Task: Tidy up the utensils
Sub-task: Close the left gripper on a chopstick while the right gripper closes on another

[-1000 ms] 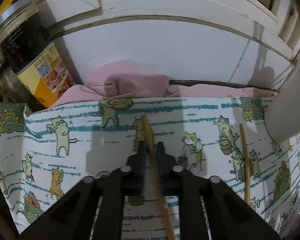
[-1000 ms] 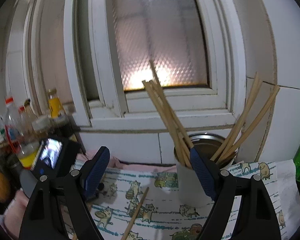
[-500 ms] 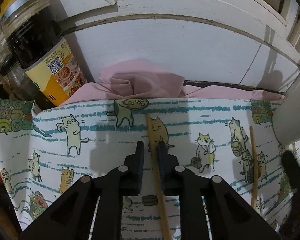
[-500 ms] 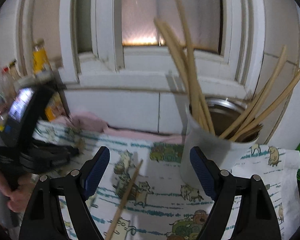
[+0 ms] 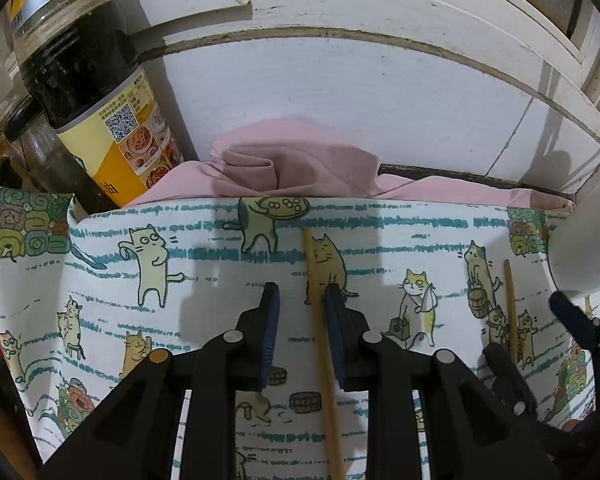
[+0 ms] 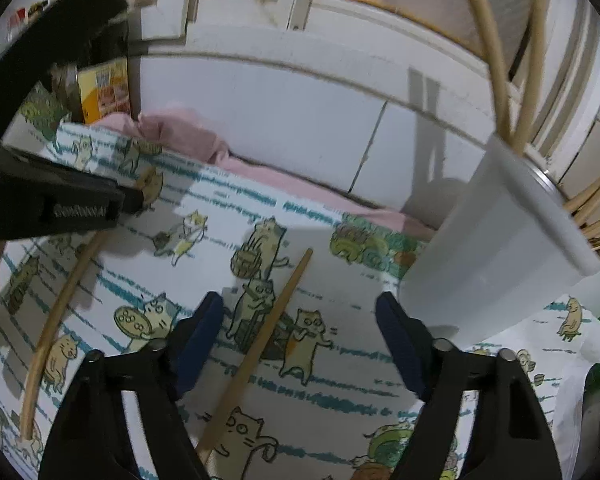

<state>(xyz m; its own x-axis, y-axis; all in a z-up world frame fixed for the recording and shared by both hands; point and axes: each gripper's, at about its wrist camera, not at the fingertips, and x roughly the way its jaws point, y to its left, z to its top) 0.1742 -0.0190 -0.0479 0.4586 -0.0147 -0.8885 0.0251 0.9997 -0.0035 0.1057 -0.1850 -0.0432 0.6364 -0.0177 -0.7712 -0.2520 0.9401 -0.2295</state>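
Two loose chopsticks lie flat on the cat-print cloth [image 6: 340, 380]. The first chopstick [image 5: 320, 320], at centre of the left wrist view, sits between the left gripper [image 5: 302, 300]'s jaws; these have just been opening, so it is released, with one pad close beside it. The second chopstick [image 6: 256, 352], lower centre of the right wrist view, lies between the right gripper [image 6: 300, 320]'s wide jaws, which have just been closing but are not yet touching it. The white holder [image 6: 496, 240], at right, already has chopsticks in it. Step judged: pickup of the second stick. Next: lower, clamp near mid-shaft, lift, tip it into the holder.
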